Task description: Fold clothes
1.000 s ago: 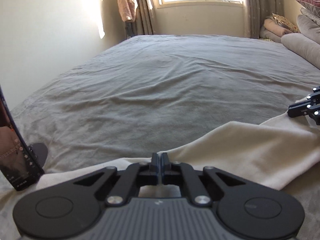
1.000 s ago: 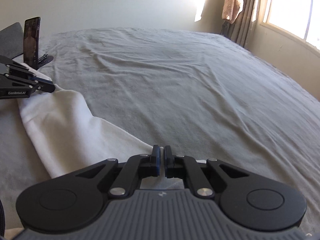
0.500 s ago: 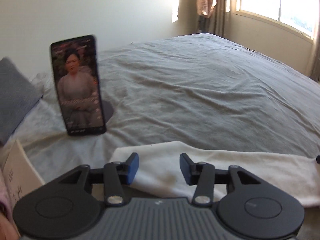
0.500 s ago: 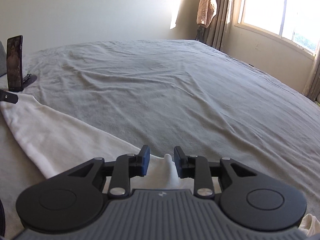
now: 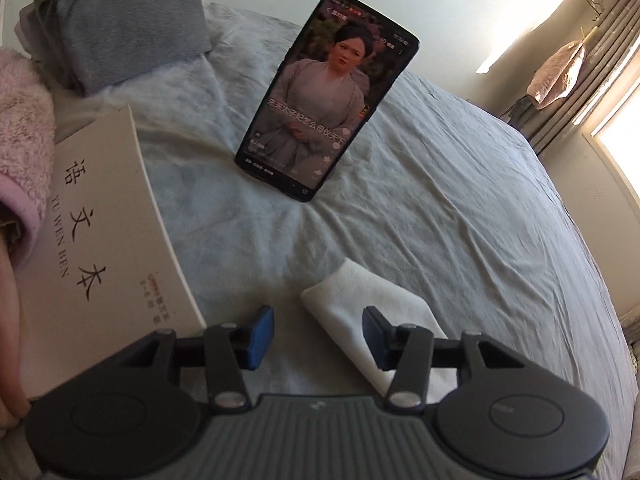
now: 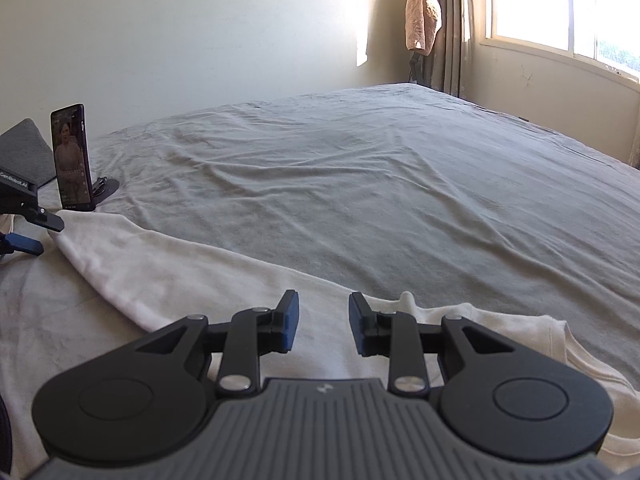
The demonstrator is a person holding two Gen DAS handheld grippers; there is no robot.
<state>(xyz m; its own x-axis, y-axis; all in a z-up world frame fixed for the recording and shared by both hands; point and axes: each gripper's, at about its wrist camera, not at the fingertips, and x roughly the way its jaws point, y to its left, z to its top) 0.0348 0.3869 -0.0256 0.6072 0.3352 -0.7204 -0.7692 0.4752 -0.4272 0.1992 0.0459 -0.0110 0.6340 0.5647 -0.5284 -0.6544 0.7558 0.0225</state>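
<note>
Reads "YU WEN BEN" on notebook [image 5: 104, 236], left of frame; phone [image 5: 328, 96] upright, centre. Left gripper [image 5: 318, 334] and right gripper [image 6: 323, 322] parted, empty, over white garment [image 6: 168, 264].

We are noting a cream-white cotton garment [image 6: 168, 264] on a plain grey wrinkled bedsheet [image 6: 380, 184]; a beige notebook with black characters [image 5: 100, 240]; black grippers showing blue finger pads [image 6: 290, 322]; a fluffy pink cloth [image 5: 22, 128].
</note>
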